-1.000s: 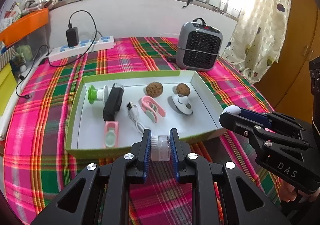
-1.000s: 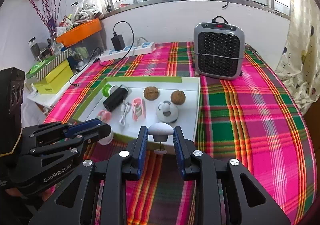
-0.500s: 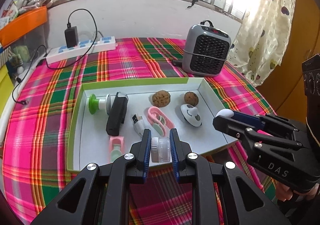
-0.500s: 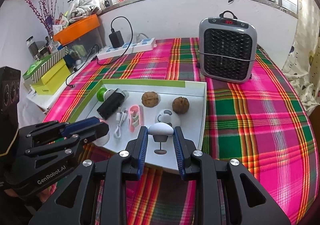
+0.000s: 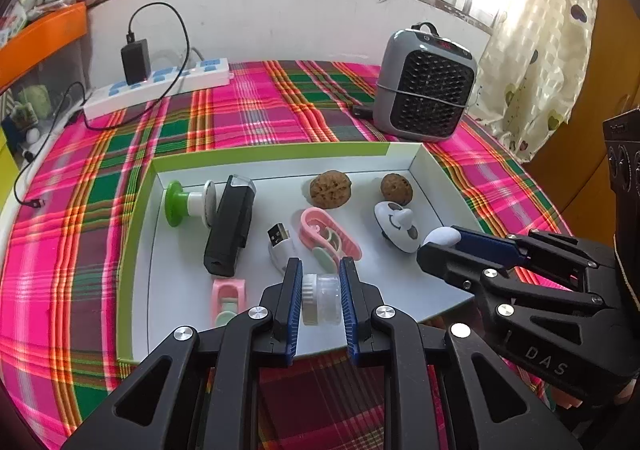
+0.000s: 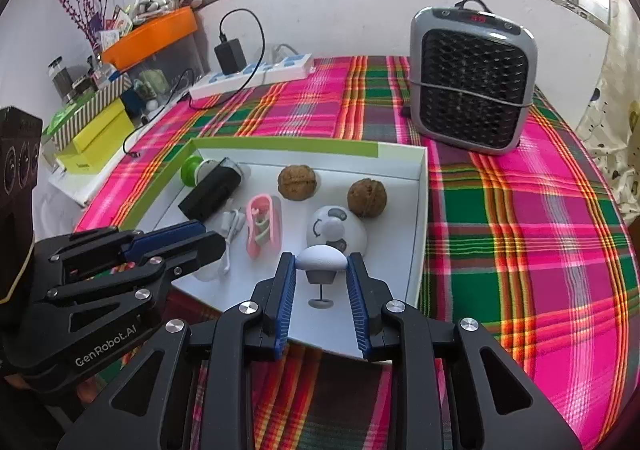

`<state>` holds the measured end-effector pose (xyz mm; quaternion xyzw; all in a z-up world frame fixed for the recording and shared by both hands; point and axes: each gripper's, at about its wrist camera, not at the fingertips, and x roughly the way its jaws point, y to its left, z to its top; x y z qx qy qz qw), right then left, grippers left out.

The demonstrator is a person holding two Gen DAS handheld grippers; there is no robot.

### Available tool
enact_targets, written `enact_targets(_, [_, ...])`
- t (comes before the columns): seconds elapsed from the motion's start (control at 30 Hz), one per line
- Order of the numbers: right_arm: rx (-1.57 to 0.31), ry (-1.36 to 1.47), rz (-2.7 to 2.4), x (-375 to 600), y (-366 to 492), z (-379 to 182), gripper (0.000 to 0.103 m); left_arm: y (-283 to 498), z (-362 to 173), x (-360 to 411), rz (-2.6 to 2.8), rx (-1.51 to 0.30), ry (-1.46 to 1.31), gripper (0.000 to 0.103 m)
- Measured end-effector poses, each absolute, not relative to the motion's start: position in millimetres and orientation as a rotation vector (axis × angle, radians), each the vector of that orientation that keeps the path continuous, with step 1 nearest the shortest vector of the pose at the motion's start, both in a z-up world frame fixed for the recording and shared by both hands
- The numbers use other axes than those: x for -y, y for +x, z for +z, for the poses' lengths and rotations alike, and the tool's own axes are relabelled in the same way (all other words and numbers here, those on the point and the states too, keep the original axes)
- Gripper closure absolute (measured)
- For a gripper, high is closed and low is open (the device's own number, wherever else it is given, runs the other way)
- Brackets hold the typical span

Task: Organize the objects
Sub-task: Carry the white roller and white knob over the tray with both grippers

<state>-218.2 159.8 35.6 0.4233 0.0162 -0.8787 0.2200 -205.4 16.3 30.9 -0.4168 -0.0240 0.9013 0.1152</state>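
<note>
Surface: a table under a pink-and-green plaid cloth [image 6: 500, 218], a barred window behind.
Far edge: a grey space heater [image 6: 472, 78] at the right, a white power strip [image 5: 160, 86] at the left.
Tray: a white box with a green rim [image 5: 140, 218] – walnuts, clips and a black device inside.
Left gripper [image 5: 321, 292]: clenched on a small clear brush-topped jar [image 5: 322, 300], above the tray's near edge.
Right gripper [image 6: 321, 280]: grasping a white mushroom-shaped piece [image 6: 321, 262] over the tray's near right corner.

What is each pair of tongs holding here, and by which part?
Left tongs: small clear round brush-topped container, gripped across its ends. Right tongs: grey mushroom-shaped stand, gripped at its cap.
</note>
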Motion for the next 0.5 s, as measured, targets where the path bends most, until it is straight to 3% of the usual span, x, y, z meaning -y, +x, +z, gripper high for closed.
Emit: enact_targets(0.5, [-0.101,1.215,-2.413,-156,-225,24,0.076,-213,18,-20,2.629,0.033,-1.276,0.086])
